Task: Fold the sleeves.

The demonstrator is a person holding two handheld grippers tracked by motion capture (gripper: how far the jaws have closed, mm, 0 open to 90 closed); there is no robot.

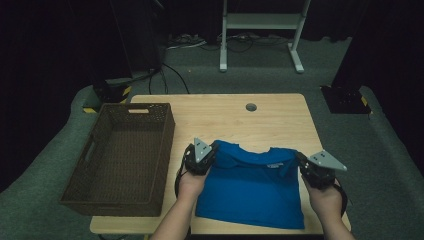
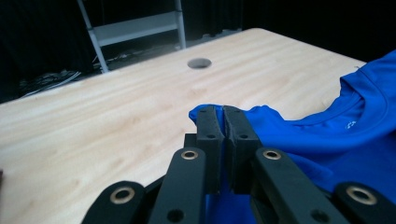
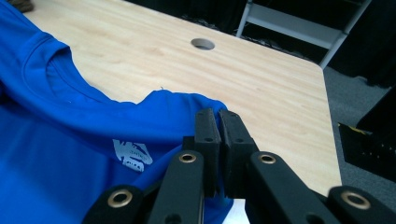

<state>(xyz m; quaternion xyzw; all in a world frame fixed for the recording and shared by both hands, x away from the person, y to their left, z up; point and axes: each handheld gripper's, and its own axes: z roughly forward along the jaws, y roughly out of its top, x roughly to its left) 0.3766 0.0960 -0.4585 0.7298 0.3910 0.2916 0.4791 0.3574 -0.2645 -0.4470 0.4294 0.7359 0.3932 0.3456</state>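
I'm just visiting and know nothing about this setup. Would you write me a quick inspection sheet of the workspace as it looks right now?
Surface: light wooden table with a round hole near the far edge.
Job's things: folded blue T-shirt lying flat at the near edge, collar toward the far side.
Clutter: empty brown wicker basket on the table's left side.
Grippers: left gripper shut on the shirt's left shoulder corner; right gripper shut on the right shoulder corner.
Cables: loose cables on the floor beyond the table.
Surroundings: grey carpet, white stand frame, dark curtains.
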